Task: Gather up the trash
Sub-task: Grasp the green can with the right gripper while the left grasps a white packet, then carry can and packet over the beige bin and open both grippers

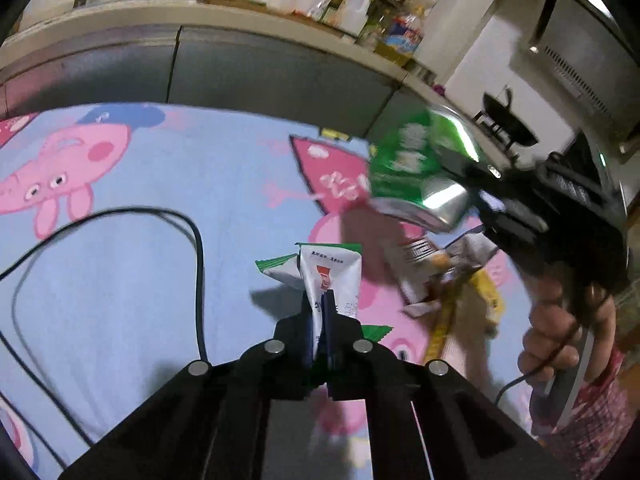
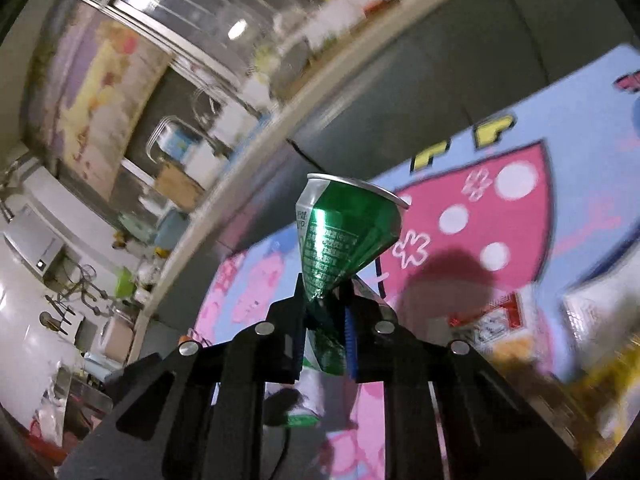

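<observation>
Holding one piece of trash per tool, we pinch a white-and-green sachet (image 1: 330, 276) in our left gripper (image 1: 319, 312), low centre of frame, lifted off the cartoon sheet (image 1: 140, 280). Rightward, our right gripper (image 2: 325, 304) squeezes a crushed green can (image 2: 340, 236), raised clear for carrying away.

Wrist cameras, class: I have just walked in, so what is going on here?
A person holding a gripper in each hand is collecting trash from a cartoon-print blanket. The left gripper is shut on a white and green wrapper. The right gripper is shut on a crushed green can, held up above the blanket. More wrappers lie on the blanket, not yet collected.
</observation>
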Action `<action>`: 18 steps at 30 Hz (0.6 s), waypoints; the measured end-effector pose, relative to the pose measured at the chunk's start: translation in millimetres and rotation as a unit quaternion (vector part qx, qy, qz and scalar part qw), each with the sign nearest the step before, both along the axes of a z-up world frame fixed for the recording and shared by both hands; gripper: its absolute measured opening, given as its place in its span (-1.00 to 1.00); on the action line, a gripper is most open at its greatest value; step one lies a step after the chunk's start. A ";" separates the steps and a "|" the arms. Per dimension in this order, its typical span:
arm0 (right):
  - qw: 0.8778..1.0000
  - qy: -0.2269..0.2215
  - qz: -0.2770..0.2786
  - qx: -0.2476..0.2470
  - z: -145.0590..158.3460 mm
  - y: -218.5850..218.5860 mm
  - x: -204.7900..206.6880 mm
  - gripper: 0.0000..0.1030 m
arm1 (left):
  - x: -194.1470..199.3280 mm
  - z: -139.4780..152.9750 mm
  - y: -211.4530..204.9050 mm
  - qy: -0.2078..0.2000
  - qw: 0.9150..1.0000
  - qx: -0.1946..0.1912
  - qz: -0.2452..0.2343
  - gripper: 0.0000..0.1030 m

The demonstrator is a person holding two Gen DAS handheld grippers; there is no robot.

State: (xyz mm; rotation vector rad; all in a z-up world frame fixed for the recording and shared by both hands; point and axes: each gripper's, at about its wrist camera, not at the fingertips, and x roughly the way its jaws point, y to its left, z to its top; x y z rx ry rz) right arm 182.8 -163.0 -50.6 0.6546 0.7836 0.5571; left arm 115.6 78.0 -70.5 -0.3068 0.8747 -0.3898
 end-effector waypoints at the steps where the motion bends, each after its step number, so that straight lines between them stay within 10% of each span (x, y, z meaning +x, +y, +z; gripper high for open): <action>1: 1.000 -0.015 -0.008 0.001 7.1 -9.5 -13.5 -0.72 | -3.9 7.2 -1.8 -0.006 1.000 -0.005 -0.004 -0.90; 9: 0.993 -0.060 -0.102 -0.021 16.2 -113.5 -137.3 -0.71 | -27.1 52.7 -89.1 -0.049 0.993 -0.003 -0.106 -0.90; 18: 0.969 -0.026 -0.247 0.002 -16.4 -271.0 -241.0 -0.71 | -45.5 61.3 -260.5 -0.045 0.961 0.042 -0.270 -0.90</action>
